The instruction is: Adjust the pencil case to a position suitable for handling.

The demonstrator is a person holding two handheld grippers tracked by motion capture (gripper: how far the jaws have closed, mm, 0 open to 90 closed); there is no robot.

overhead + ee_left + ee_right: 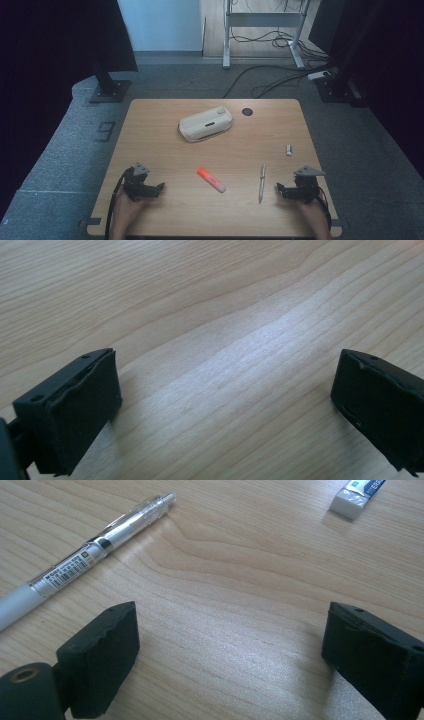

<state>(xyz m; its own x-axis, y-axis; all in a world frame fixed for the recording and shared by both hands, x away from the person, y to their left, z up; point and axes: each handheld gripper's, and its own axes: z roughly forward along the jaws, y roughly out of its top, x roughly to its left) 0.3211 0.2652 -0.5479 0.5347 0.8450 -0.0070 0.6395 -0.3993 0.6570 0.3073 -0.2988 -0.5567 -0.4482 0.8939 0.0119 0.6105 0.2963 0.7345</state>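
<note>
while both hands rest at the near edge of the desk (150, 112), nothing is picked up yet: the pen (261, 182) lies just beside the right hand-held gripper (286, 190), the left hand-held gripper (156, 189) near a highlighter (210, 180). left gripper view: jaws spread over bare wood (nothing between). right gripper view: jaws wide, the pen (85, 557) untouched.

Dim, dark-edged high view; gripper views bright, with soft glare.

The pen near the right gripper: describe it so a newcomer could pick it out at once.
On the wooden table, look at the near right part, just left of the right gripper. The pen lies there pointing away from the person, slim, with a white grip and clear barrel, unlike the stubby orange highlighter and small eraser.
</note>
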